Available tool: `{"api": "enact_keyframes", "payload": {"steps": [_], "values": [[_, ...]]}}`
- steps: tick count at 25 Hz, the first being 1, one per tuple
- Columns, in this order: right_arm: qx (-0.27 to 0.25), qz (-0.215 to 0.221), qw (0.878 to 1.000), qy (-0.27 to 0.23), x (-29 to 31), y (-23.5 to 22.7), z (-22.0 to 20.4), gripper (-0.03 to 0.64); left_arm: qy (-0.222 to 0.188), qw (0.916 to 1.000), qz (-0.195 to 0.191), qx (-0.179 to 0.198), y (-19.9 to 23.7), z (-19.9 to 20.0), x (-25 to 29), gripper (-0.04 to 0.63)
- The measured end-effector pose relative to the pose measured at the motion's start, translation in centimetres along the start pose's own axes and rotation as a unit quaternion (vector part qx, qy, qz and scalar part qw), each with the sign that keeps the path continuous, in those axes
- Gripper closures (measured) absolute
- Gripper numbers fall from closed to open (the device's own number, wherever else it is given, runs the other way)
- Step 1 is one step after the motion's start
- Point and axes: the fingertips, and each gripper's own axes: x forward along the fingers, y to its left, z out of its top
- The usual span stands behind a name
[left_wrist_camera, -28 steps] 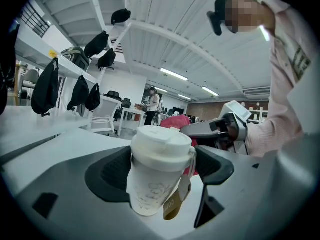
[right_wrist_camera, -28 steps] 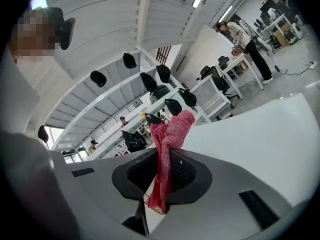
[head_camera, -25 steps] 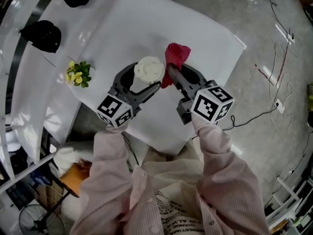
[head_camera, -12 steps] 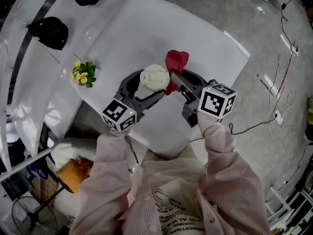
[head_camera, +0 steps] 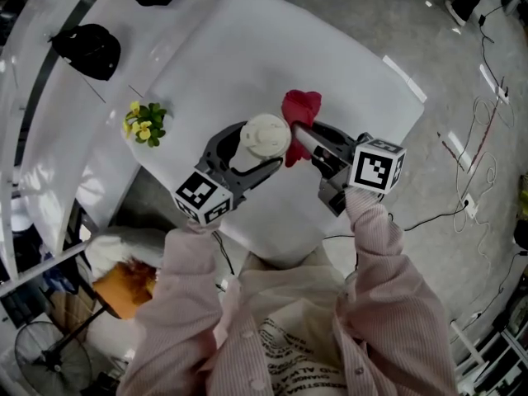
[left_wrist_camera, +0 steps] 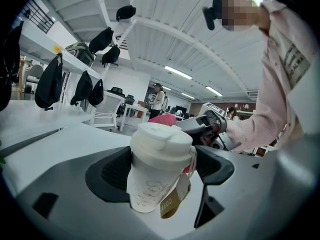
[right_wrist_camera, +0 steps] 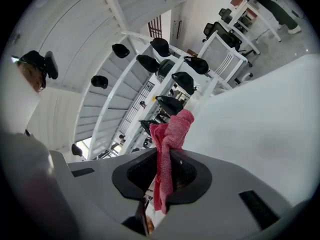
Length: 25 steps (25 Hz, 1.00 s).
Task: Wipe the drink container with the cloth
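Note:
A white lidded drink cup (head_camera: 264, 136) with a brown tag is held above the white table (head_camera: 247, 56) by my left gripper (head_camera: 257, 148), its jaws shut on the cup's sides. In the left gripper view the cup (left_wrist_camera: 159, 169) fills the middle, tilted a little. My right gripper (head_camera: 299, 139) is shut on a red cloth (head_camera: 300, 110), which bunches beyond the jaw tips just right of the cup's lid. The right gripper view shows the cloth (right_wrist_camera: 169, 154) pinched between the jaws and hanging below them. Whether cloth and cup touch, I cannot tell.
A small bunch of yellow flowers (head_camera: 145, 124) lies on the table left of the cup. Two black caps (head_camera: 87, 49) sit at the far left on a neighbouring table. Cables (head_camera: 483, 139) run over the floor to the right. The table's near edge is under both grippers.
Both grippers have shifted slightly to the right in the head view, keeping cup and cloth side by side. Both holds are unchanged.

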Motion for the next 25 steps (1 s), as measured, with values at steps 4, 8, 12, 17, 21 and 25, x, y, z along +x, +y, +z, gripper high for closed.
{"api": "enact_keyframes", "payload": {"steps": [4, 8, 12, 17, 21, 25], "values": [[0.016, 0.003, 1.000, 0.013, 0.4, -0.9, -0.7, 0.571, -0.001, 1.0000, 0.002, -0.001, 0.0, 0.1, -0.1, 0.202], [0.037, 0.005, 0.999, 0.018, 0.7, -1.9, -1.3, 0.571, -0.004, 1.0000, 0.003, -0.004, 0.0, 0.0, 0.0, 0.202], [0.054, 0.018, 0.998, 0.022, 0.8, -2.8, -1.7, 0.571, -0.005, 1.0000, 0.005, -0.005, -0.1, 0.0, 0.0, 0.202], [0.055, 0.050, 0.997, 0.026, 1.9, -3.0, -1.6, 0.571, -0.007, 0.9999, 0.006, -0.006, 0.1, -0.1, 0.0, 0.202], [0.062, 0.048, 0.996, 0.033, 2.5, -3.9, -2.0, 0.571, -0.009, 0.9999, 0.007, -0.008, 0.1, 0.0, -0.1, 0.202], [0.068, 0.044, 0.996, 0.040, 2.9, -4.9, -2.3, 0.571, -0.011, 0.9999, 0.007, -0.010, 0.1, -0.1, 0.0, 0.202]]}}
